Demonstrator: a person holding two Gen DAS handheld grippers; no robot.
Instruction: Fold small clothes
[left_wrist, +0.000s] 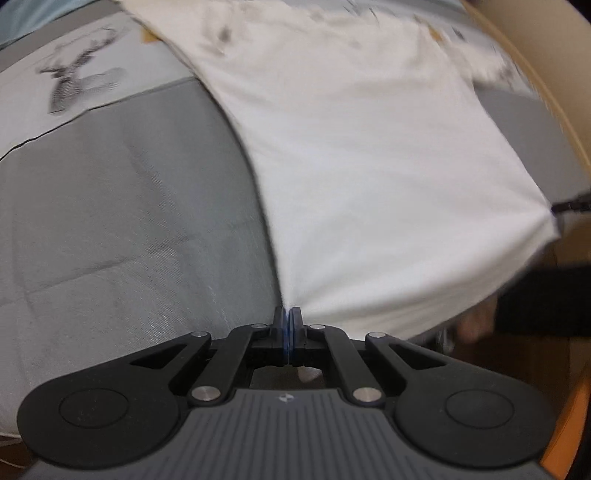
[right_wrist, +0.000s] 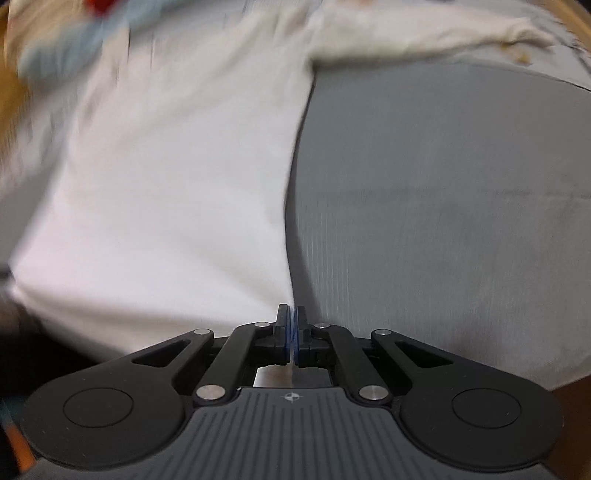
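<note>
A small white shirt (left_wrist: 369, 177) is stretched over a grey bedsheet (left_wrist: 129, 221). My left gripper (left_wrist: 287, 314) is shut on the shirt's near left corner. My right gripper (right_wrist: 291, 312) is shut on the shirt's (right_wrist: 159, 192) near right corner. The hem hangs taut between the two grippers. The right gripper's tip (left_wrist: 570, 205) shows at the far corner in the left wrist view. One sleeve (right_wrist: 424, 37) lies spread to the right on the grey sheet (right_wrist: 443, 203). Both views are blurred by motion.
A light panel with a printed deer (left_wrist: 79, 75) lies on the bedding at the upper left. A pale blue cloth (right_wrist: 70, 44) sits beyond the shirt. A tan wooden edge (left_wrist: 546, 74) curves along the right. A dark-sleeved arm (left_wrist: 546, 299) is at the right.
</note>
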